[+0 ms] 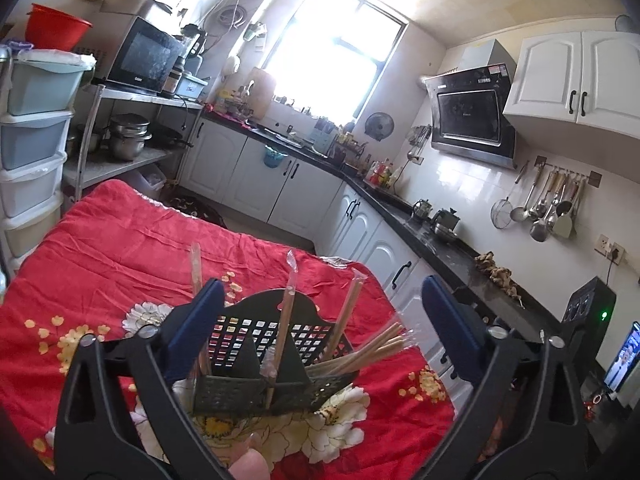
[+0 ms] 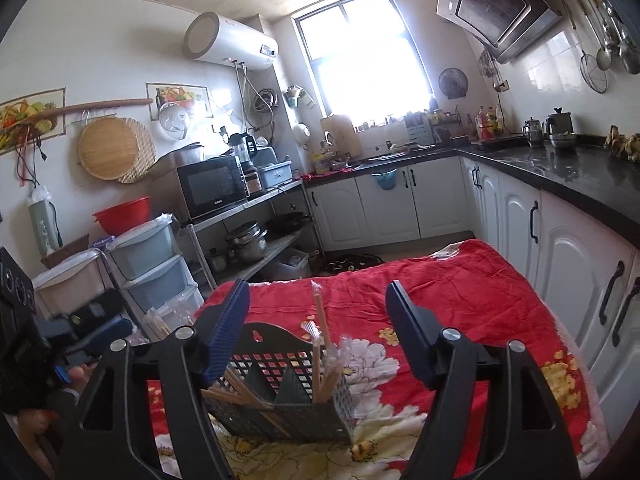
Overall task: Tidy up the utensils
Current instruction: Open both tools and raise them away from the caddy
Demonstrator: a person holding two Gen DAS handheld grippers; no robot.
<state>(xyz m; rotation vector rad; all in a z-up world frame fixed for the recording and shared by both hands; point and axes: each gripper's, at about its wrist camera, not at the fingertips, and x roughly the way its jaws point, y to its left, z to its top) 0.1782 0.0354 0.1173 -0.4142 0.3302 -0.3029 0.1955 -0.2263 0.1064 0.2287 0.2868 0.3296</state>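
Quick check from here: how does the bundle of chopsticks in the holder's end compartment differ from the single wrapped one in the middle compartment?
The bundle of chopsticks is several sticks together; the middle chopstick stands alone. The bundle leans steeply over the rim of the black holder; the middle one is close to upright. The bundle shows mostly bare wood; the middle one has a clear wrapper bunched at its top. Both sit in the same holder, on the red floral cloth.

text check | microwave door showing small pale brand mark at lower edge, too blurred to read | nothing else reading legibly
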